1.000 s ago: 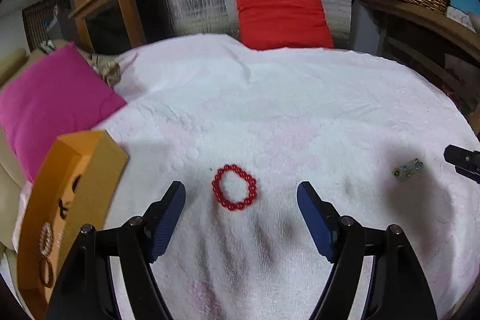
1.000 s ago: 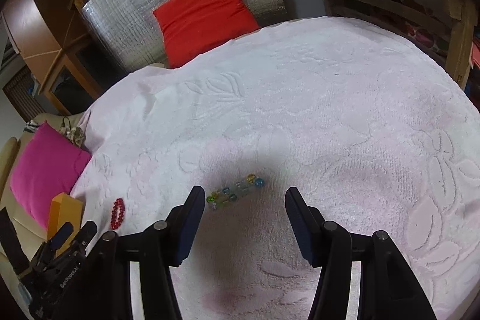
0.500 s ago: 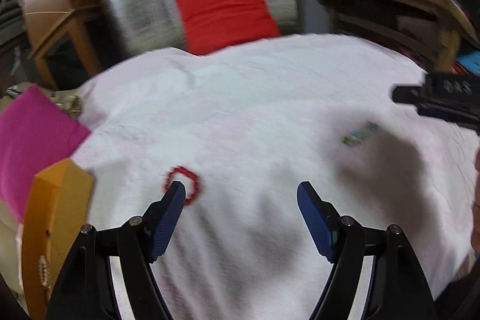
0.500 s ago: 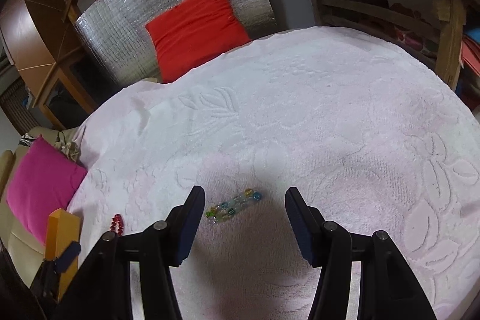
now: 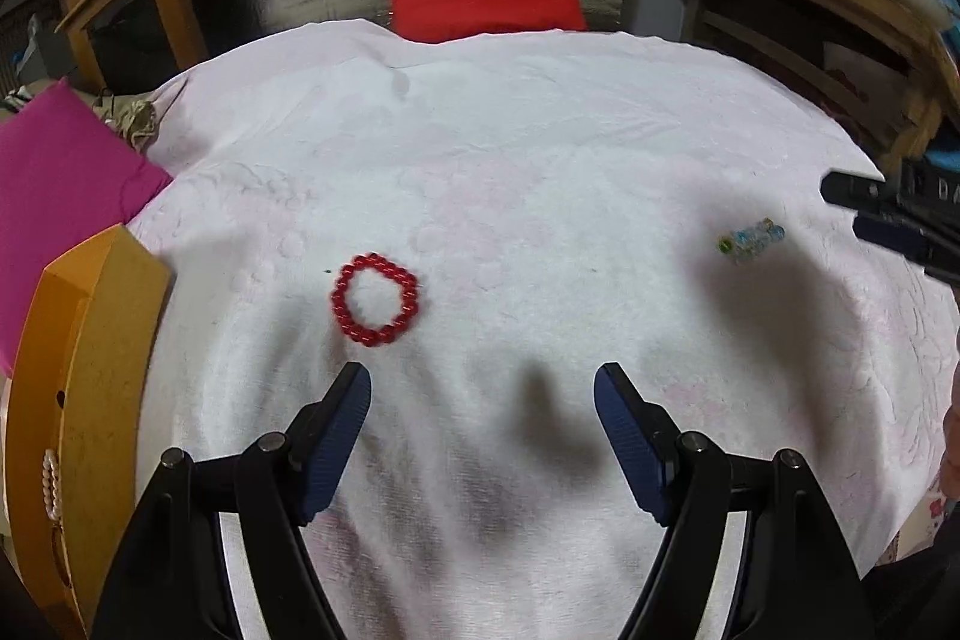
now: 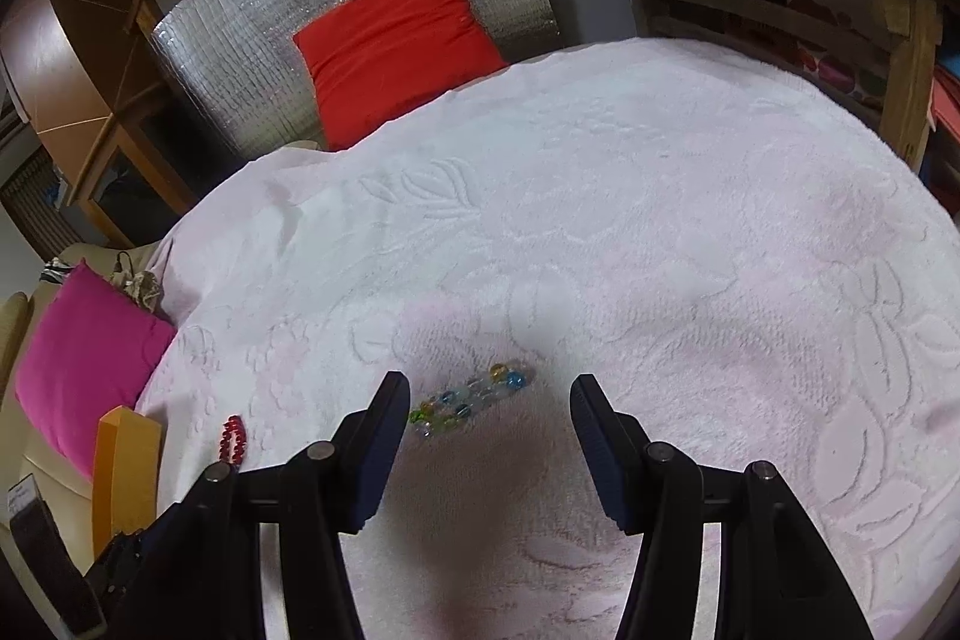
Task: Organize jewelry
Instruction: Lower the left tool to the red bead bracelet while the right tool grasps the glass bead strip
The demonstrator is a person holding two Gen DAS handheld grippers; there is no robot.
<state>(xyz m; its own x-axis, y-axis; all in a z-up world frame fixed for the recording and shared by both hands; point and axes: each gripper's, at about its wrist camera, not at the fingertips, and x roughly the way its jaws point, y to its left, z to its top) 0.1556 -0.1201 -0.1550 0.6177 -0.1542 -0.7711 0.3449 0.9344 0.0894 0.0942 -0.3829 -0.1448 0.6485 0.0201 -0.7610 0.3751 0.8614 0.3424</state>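
Both tools are out over the pale pink bedspread (image 5: 540,148) and nothing has been picked up yet, so by my read this is the approach to a first grab. The left gripper (image 5: 483,391) hangs with its blue pads spread wide and empty; the red bead bracelet (image 5: 377,299) lies flat as an open ring just ahead at about eleven o'clock from the jaw gap, near but not between the pads. The right gripper (image 6: 489,397) is likewise wide apart and empty, with the multicoloured glass bead bracelet (image 6: 471,399) lying collapsed into a short double row just inside its left finger, at about twelve o'clock. The orange box (image 5: 90,370), at nine o'clock in the left view, holds a pale pearl-like strand and looks like the destination. Next, I'd judge, each jaw must drop to the cloth and pinch beads, not towelling; the left needs a nudge leftward first.
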